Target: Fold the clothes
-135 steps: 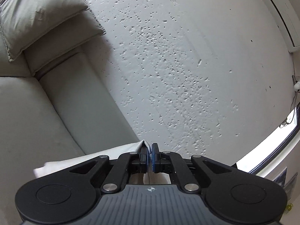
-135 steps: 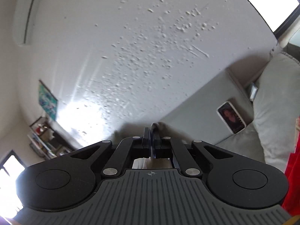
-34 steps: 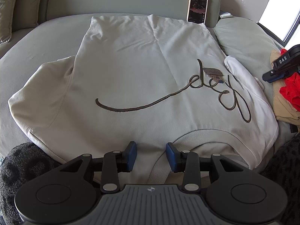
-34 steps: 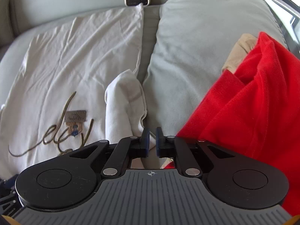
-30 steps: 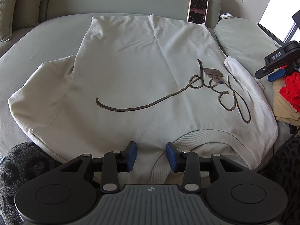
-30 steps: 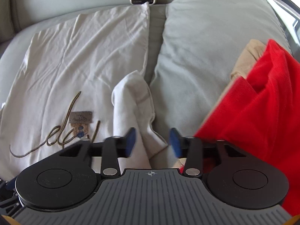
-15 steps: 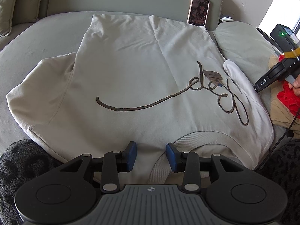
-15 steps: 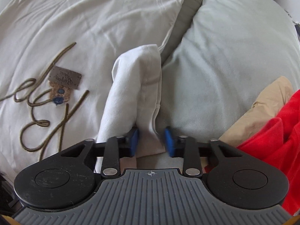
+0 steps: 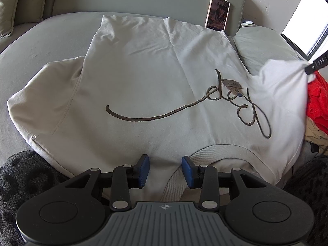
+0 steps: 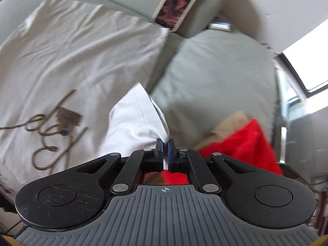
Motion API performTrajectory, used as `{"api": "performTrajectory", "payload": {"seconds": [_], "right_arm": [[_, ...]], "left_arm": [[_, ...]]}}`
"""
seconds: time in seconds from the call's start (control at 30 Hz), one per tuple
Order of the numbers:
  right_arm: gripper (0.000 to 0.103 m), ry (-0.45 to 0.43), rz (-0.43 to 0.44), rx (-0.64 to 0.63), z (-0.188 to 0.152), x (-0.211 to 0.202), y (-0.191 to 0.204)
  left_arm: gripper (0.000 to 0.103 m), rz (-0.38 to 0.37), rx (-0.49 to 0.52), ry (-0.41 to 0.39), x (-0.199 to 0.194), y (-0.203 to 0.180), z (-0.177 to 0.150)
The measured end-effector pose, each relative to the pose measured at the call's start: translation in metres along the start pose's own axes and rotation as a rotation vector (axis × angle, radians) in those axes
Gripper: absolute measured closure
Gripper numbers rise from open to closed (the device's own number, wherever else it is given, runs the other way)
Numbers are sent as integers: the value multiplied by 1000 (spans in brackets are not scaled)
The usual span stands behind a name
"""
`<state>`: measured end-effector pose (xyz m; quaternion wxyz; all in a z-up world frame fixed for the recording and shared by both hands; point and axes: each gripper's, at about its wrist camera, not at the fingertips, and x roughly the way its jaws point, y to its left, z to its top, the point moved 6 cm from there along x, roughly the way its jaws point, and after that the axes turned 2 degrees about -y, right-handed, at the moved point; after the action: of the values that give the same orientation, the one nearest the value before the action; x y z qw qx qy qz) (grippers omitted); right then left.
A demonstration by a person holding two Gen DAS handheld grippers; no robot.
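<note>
A cream sweatshirt (image 9: 153, 78) with brown script stitching (image 9: 242, 102) lies spread flat on the grey sofa (image 9: 41, 41), its ribbed neckline (image 9: 215, 150) nearest me. My left gripper (image 9: 165, 164) hovers open just over the neckline edge, with cloth under the gap and neither pad pressing on it. My right gripper (image 10: 165, 143) is shut on the end of the right sleeve (image 10: 139, 123). It holds that sleeve (image 9: 287, 78) lifted off the sofa and pulled taut, and its tip (image 9: 316, 64) shows at the right edge of the left wrist view.
A phone (image 9: 218, 13) leans against the sofa back. A grey cushion (image 10: 215, 71) lies right of the sweatshirt, with a red garment (image 10: 242, 143) on a tan one (image 10: 229, 123) beyond it. Dark fuzzy fabric (image 9: 22, 174) sits at the near left.
My right gripper opened, closed on the end of the right sleeve and rose with it, so the sleeve now hangs taut. My left gripper stayed where it was, open.
</note>
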<state>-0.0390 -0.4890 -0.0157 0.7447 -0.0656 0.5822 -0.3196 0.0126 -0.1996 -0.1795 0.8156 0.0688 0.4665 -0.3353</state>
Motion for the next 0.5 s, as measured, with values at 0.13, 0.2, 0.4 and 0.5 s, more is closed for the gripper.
{"api": "performTrajectory", "payload": {"seconds": [0.13, 0.2, 0.4, 0.5], "right_arm": [[100, 120, -51, -18, -20, 19, -16], [99, 127, -59, -26, -23, 21, -14], [65, 126, -63, -21, -22, 19, 1], [50, 104, -15, 13, -21, 9, 0]], "left_arm": [[65, 0, 7, 1, 0, 0, 0], [66, 6, 23, 3, 0, -3, 1], [65, 9, 25, 7, -8, -3, 1], [65, 13, 14, 0, -16, -1, 0]]}}
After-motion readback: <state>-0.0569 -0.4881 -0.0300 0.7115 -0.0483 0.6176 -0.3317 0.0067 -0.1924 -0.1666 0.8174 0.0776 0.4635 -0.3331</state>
